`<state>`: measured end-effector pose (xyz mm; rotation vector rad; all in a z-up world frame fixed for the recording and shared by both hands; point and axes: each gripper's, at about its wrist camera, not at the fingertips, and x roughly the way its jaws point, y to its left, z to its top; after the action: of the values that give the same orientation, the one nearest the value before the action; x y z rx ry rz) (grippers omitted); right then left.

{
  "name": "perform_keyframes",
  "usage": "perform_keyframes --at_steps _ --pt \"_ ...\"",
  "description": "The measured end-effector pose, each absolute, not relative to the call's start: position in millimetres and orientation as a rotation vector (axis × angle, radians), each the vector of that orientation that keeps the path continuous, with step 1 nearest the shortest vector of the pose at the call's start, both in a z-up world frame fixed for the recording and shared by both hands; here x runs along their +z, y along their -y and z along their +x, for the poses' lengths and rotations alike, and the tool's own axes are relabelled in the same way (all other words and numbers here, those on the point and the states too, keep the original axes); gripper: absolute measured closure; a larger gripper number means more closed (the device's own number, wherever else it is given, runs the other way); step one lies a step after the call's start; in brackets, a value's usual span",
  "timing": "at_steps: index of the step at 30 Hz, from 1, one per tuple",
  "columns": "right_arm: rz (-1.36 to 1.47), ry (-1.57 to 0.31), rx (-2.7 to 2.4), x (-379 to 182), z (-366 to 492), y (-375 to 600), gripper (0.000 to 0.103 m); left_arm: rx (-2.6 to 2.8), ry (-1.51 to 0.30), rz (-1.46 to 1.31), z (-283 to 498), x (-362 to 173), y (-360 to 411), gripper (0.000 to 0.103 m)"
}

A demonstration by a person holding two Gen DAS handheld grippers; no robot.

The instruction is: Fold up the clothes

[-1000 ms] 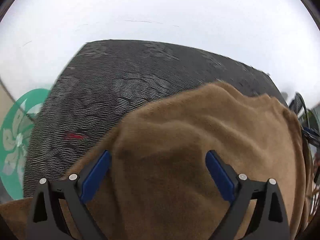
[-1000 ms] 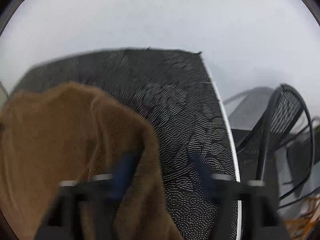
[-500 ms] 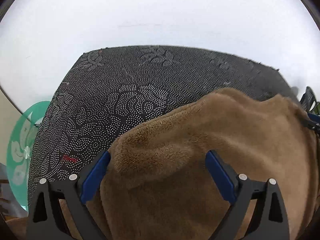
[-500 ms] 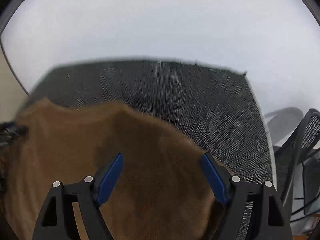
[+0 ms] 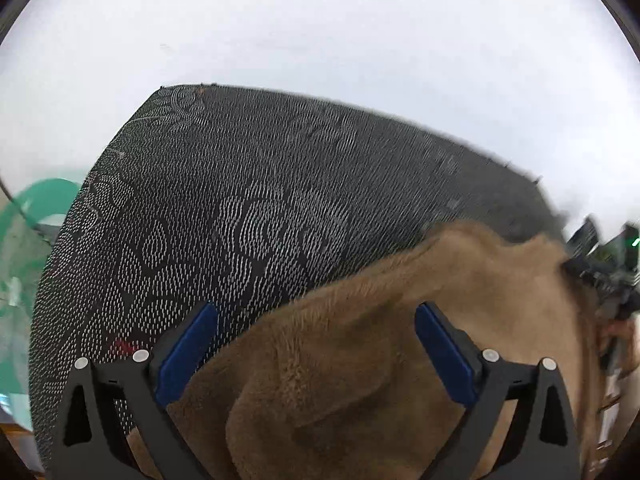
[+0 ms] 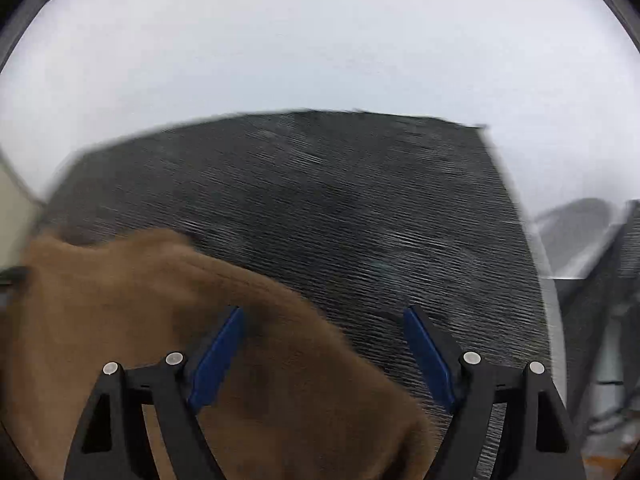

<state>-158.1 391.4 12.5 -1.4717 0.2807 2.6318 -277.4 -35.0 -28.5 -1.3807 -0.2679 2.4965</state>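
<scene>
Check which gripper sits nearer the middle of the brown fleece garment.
Left. The left gripper hangs with both fingers over the brown fleece garment; the right gripper straddles its edge, one finger over the patterned black mat.

Apparently an office or lab-type workroom. Evidence: black dot-patterned mat (image 5: 280, 200) spread over a plain white tabletop (image 5: 320, 32); black mesh office chair (image 6: 616, 280) at right edge; green floral disc (image 5: 36, 216) beside table.
</scene>
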Motion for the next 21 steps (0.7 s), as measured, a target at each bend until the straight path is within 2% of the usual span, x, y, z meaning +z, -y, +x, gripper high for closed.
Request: perform_keyframes --at_steps 5,13,14,15,16,17,18,19,21 --pt "-1.582 -0.438 2.726 6 -170 -387 0.021 2.450 0.182 -1.347 -290 -21 31 0.002" --pt "-1.614 -0.180 2.768 -7 -170 -369 0.022 2.345 -0.100 -1.356 -283 -39 -7 0.005" --pt "-1.608 -0.126 2.773 -7 -169 -364 0.027 2.352 -0.137 -1.350 -281 -39 -12 0.007" --pt "-1.599 -0.094 2.782 -7 -167 -362 0.036 2.355 -0.168 -1.342 -279 -38 -15 0.014" --pt "-1.589 -0.062 2.791 -7 -166 -359 0.039 2.355 -0.190 -1.331 -276 -37 -18 0.028" --pt "-1.579 -0.030 2.800 -8 -165 -357 0.058 2.346 -0.190 -1.328 -275 -35 -21 0.036" --pt "-1.574 -0.014 2.809 -7 -163 -354 0.080 2.331 -0.170 -1.333 -274 -33 -23 0.060" --pt "-1.580 -0.029 2.817 -6 -160 -351 0.084 2.316 -0.150 -1.337 -274 -31 -24 0.086" --pt "-1.556 0.007 2.813 -4 -157 -344 0.089 2.330 -0.169 -1.344 -270 -29 -30 0.090"
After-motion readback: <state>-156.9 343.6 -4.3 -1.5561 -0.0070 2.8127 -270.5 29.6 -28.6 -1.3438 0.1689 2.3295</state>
